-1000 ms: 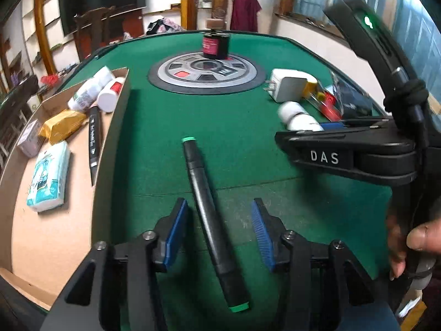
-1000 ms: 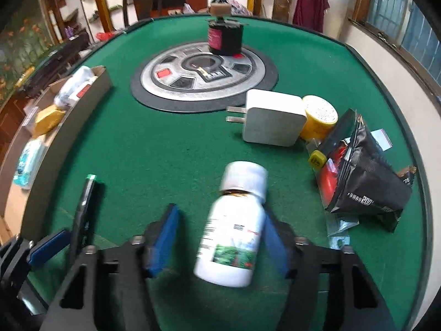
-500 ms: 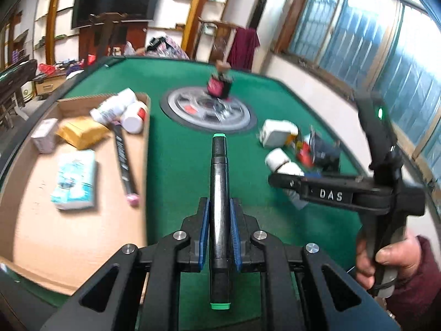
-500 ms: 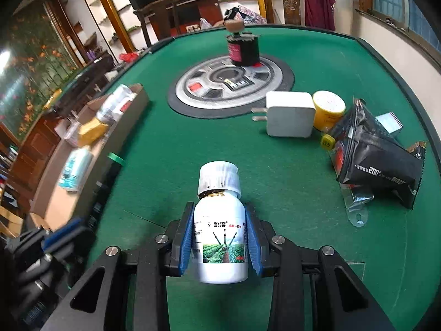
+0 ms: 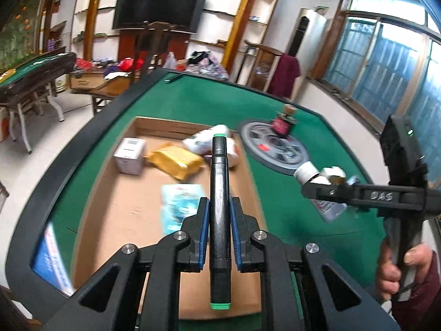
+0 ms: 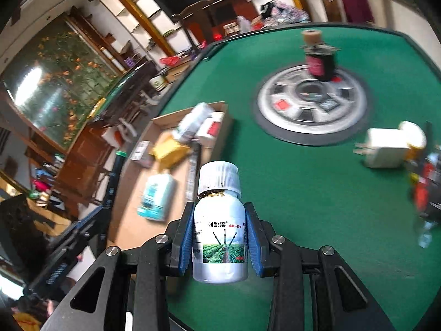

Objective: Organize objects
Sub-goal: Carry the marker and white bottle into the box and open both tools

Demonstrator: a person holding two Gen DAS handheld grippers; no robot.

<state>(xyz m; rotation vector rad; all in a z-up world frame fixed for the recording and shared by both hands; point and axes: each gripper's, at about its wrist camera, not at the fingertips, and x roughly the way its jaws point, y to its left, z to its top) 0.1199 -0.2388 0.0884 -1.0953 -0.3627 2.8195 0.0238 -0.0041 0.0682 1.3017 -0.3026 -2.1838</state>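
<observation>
My left gripper (image 5: pixel 219 218) is shut on a black marker with green ends (image 5: pixel 219 193) and holds it above the open cardboard box (image 5: pixel 121 209). My right gripper (image 6: pixel 219 229) is shut on a white bottle with a white cap (image 6: pixel 219 220), held above the green table near the box's right wall. In the left wrist view the right gripper (image 5: pixel 317 190) and the bottle (image 5: pixel 325 193) hang over the felt to the right of the box. In the right wrist view the left gripper and the marker (image 6: pixel 114 176) are at the left, over the box (image 6: pixel 171 193).
The box holds white bottles (image 5: pixel 209 140), a yellow packet (image 5: pixel 176 162), a small white carton (image 5: pixel 129 155), a blue tissue pack (image 5: pixel 179 207) and another pen. On the green table (image 6: pixel 317 193) are a round grey disc (image 6: pixel 311 104) with a dark jar (image 6: pixel 319 58), a white charger (image 6: pixel 386 149), a yellow tub and black packets.
Both grippers closed on their objects, lifted them off the felt and swung left. The marker is now over the box and the bottle has come closer to it.
</observation>
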